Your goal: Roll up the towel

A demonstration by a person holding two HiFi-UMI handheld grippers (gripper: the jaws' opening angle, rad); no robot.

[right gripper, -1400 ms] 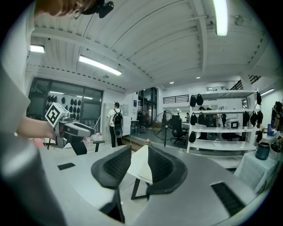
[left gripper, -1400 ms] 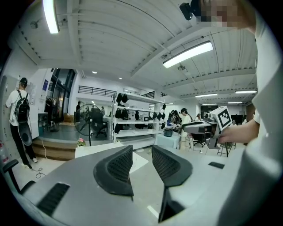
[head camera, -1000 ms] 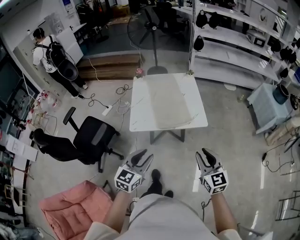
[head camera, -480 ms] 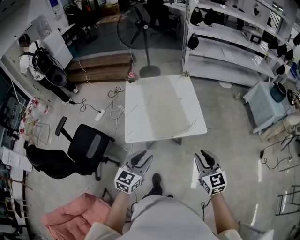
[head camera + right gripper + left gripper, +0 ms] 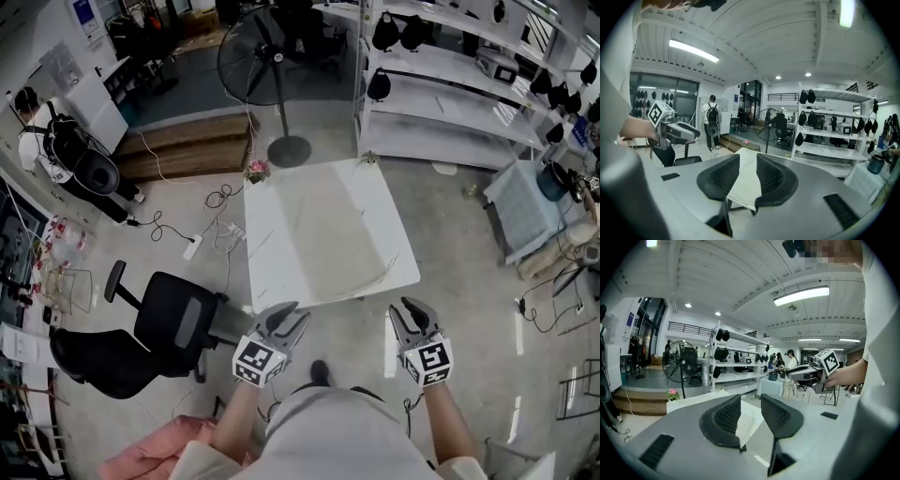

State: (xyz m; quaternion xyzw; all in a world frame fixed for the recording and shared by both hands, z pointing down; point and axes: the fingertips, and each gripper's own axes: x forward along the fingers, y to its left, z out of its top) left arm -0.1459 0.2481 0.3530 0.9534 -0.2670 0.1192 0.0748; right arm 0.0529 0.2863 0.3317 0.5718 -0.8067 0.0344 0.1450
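A beige towel (image 5: 328,232) lies spread flat on the white square table (image 5: 264,267) ahead of me. Both grippers hang in the air just short of the table's near edge and touch nothing. My left gripper (image 5: 283,322) is open, and its own view shows only the table (image 5: 693,397) far beyond its jaws. My right gripper (image 5: 411,316) is open too, with the towel (image 5: 744,185) showing in the distance through the gap. The left gripper (image 5: 675,131) shows in the right gripper view, and the right gripper (image 5: 808,372) shows in the left gripper view.
A black office chair (image 5: 169,323) stands left of the table. A pedestal fan (image 5: 267,56) and white shelving (image 5: 450,94) stand behind it. A small flower pot (image 5: 255,171) sits at its far left corner. Cables (image 5: 192,234) lie on the floor. A person (image 5: 56,155) stands far left.
The table has drawn much closer as I walked toward it, and both grippers came forward with me. Their jaws have kept the same gap.
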